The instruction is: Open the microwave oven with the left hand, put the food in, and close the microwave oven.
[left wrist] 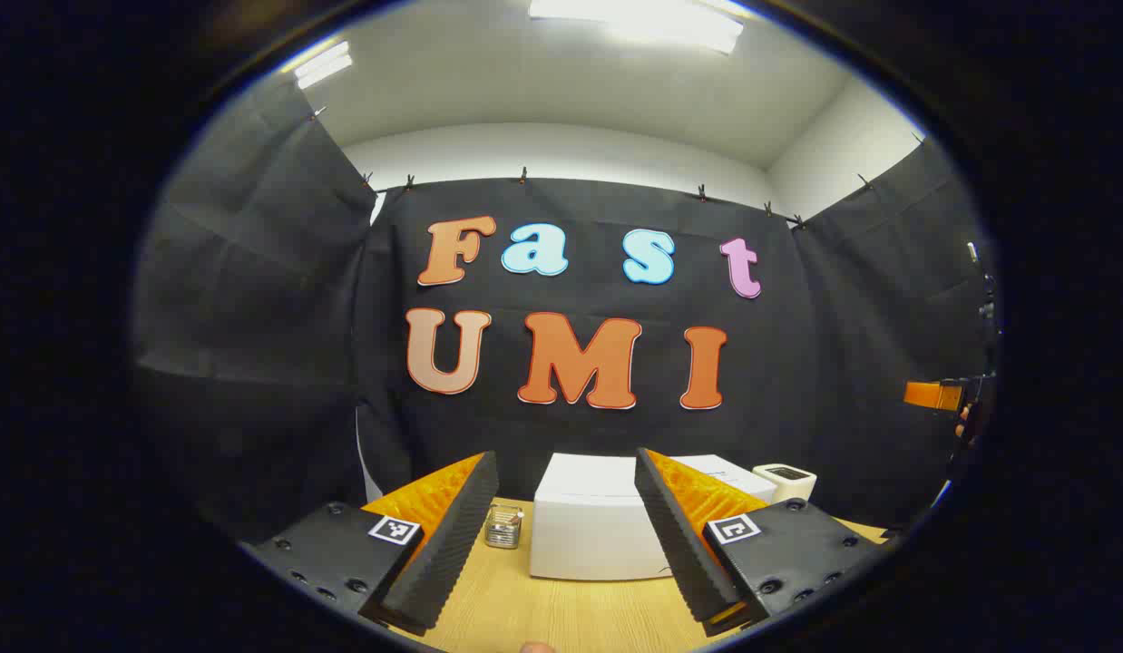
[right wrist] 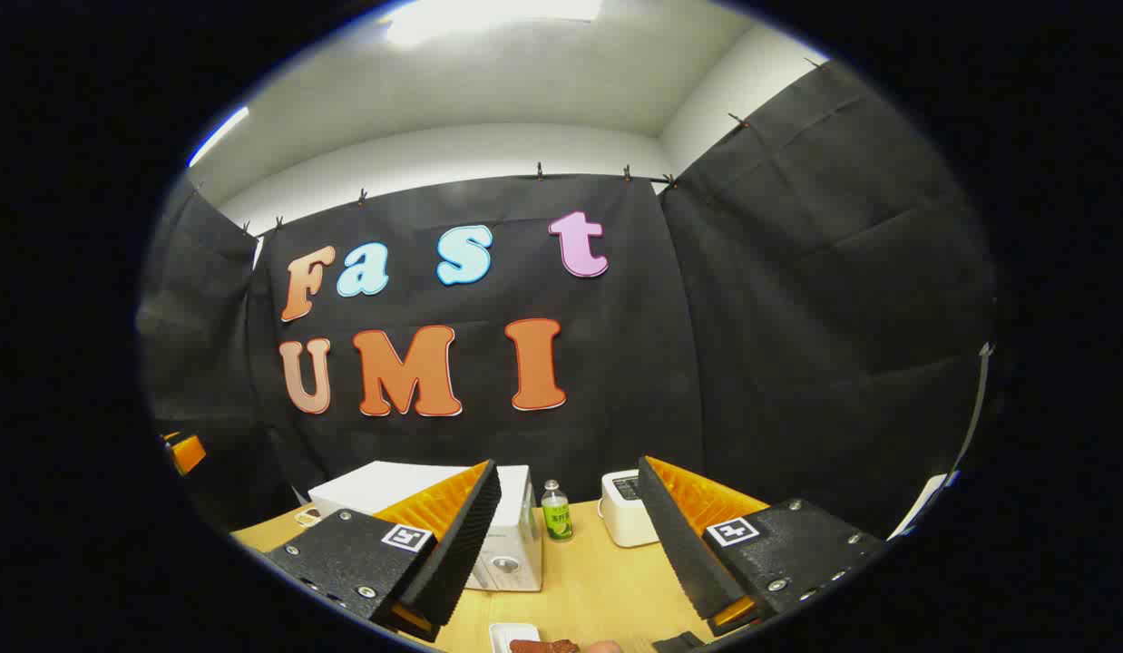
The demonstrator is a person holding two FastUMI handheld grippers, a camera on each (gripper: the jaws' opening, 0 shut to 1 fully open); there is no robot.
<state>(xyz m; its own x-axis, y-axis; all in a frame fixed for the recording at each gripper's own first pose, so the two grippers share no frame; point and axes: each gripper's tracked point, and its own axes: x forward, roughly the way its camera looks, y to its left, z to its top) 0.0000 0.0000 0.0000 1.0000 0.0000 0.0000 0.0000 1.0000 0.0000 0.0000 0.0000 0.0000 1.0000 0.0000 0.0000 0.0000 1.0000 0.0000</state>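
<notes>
Microwave oven (left wrist: 590, 531) shut on counter (left wrist: 543, 617), far centre, L claw (left wrist: 561, 535) wide open, empty, R claw (right wrist: 566, 535) wide open, empty, food (right wrist: 543, 646) on dish near R claw.

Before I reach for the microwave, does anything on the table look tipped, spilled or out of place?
Nothing stands out. The microwave sits square and shut, the bottle and the jar stand upright, and the food lies on its dish. Both grippers are open.

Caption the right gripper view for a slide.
Open right gripper hovers above the wooden table, facing the closed white microwave oven, a small bottle and a toaster.
</notes>
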